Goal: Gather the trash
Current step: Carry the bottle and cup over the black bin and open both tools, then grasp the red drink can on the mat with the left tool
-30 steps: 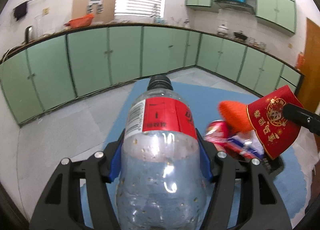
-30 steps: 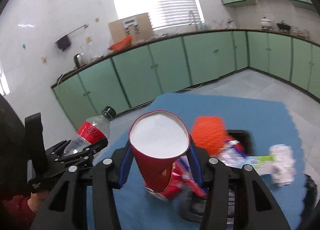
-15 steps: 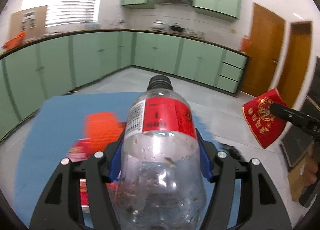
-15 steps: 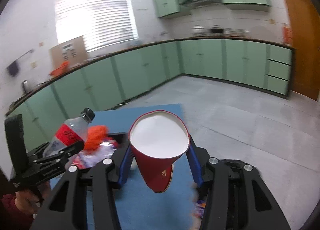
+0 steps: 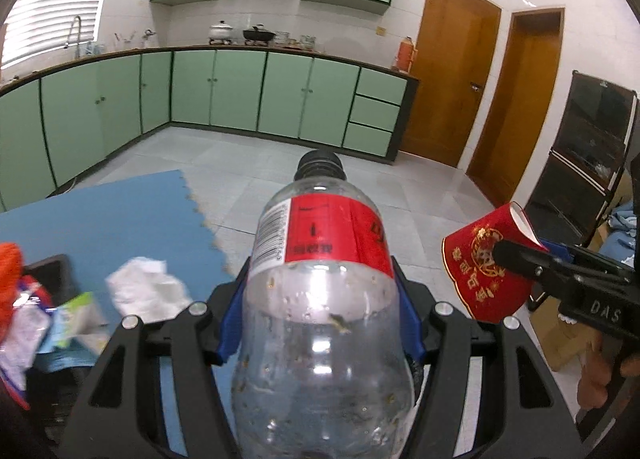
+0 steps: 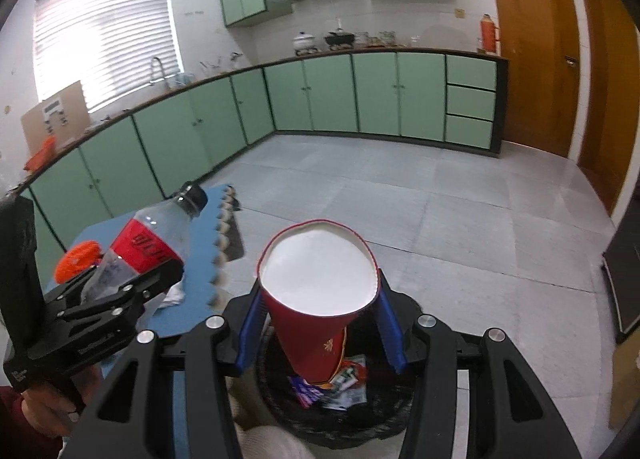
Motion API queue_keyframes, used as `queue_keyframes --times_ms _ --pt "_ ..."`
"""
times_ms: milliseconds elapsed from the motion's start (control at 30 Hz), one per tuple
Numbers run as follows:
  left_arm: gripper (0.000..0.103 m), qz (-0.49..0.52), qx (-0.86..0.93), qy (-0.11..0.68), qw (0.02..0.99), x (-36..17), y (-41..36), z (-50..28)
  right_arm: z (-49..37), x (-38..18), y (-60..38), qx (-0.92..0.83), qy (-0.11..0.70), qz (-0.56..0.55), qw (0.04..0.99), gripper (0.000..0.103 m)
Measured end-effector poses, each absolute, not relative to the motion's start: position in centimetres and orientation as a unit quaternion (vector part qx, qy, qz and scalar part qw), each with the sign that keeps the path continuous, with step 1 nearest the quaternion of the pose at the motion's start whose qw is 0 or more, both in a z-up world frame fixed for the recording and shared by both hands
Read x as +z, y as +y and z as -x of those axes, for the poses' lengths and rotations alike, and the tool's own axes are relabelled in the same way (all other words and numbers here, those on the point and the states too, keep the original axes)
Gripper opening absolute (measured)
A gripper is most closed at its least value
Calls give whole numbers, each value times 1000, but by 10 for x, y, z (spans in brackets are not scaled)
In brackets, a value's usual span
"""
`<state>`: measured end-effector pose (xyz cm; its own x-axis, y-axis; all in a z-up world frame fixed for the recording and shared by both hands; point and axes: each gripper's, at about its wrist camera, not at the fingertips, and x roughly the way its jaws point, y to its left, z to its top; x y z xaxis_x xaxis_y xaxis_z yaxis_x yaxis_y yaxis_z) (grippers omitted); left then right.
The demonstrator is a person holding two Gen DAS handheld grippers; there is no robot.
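On my left, the left claw [image 5: 320,323] clamps a plastic bottle [image 5: 320,299] by its body, cap pointing away. Only this view shows the crumpled tissue [image 5: 146,291] and wrappers [image 5: 68,319] left on the blue mat [image 5: 120,215]. The right claw [image 6: 318,323] grips a red paper cup [image 6: 316,299], mouth toward the camera. Only its view shows the black-lined trash bin [image 6: 340,419] directly beneath the cup, with wrappers already inside. A second ago both views faced the mat and its litter; now they face the doors, and the bin has come under the cup.
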<state>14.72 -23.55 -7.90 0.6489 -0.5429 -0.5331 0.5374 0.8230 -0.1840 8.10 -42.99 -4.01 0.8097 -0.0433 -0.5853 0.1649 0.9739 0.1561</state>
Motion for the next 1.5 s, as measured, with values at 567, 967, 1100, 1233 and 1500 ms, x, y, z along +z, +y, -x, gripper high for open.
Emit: queue_keyframes --times_ms 567,967,1100,1233,1500 --pt "71 -18 -313 307 898 -100 -293 -186 -86 -68 -470 -88 320 -126 935 50" --pt "73 -14 -272 298 915 -81 -253 -186 -115 -87 -456 -98 338 -112 929 73" --pt "73 -12 -262 298 918 -73 -235 -180 -115 -81 -450 -96 332 -117 931 77" --pt "76 -4 -243 287 927 -57 -204 -173 -109 -67 -436 -95 311 -110 939 89" --pt "84 -8 -168 261 951 -30 -125 -150 -114 -36 -381 -48 277 -109 953 97"
